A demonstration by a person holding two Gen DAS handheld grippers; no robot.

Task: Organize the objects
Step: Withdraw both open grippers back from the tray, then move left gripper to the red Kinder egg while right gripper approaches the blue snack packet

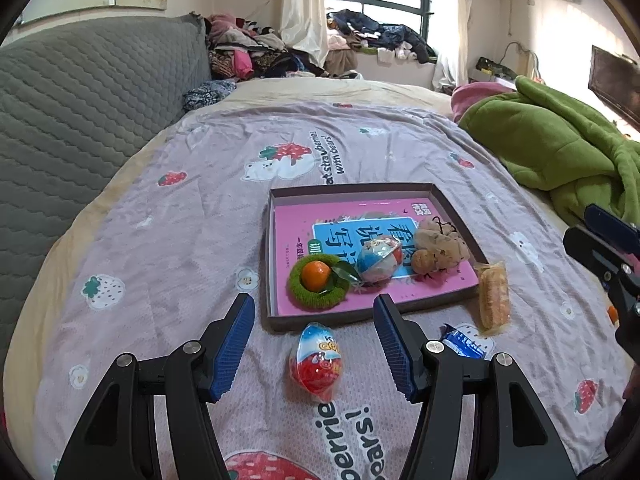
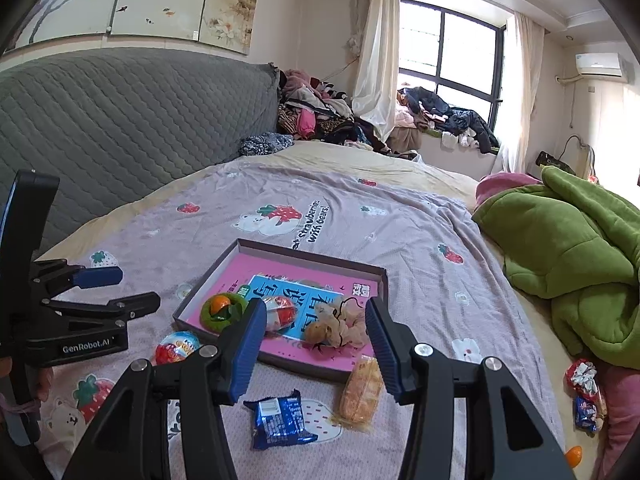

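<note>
A shallow dark box [image 1: 276, 240] [image 2: 200, 286] lies on the bed, lined with a pink book. Inside are a green ring with an orange [image 1: 316, 280] [image 2: 222, 308], a toy egg [image 1: 379, 260] [image 2: 280, 314] and beige scrunchies with a walnut [image 1: 438, 250] [image 2: 336, 326]. Outside the box lie a second red-and-blue egg [image 1: 317, 362] [image 2: 176, 346], a wrapped cake [image 1: 495, 294] [image 2: 360, 390] and a blue snack packet [image 1: 464, 344] [image 2: 280, 420]. My left gripper [image 1: 316, 344] hovers open over the loose egg. My right gripper [image 2: 316, 346] is open above the box's near edge, holding nothing.
A green blanket [image 1: 568, 152] [image 2: 572, 256] is heaped on the right. A grey quilted headboard [image 1: 80, 120] runs along the left. Clothes are piled by the window [image 2: 440, 120]. More wrapped snacks [image 2: 586, 394] and a small orange [image 2: 574, 454] lie at the bed's right edge.
</note>
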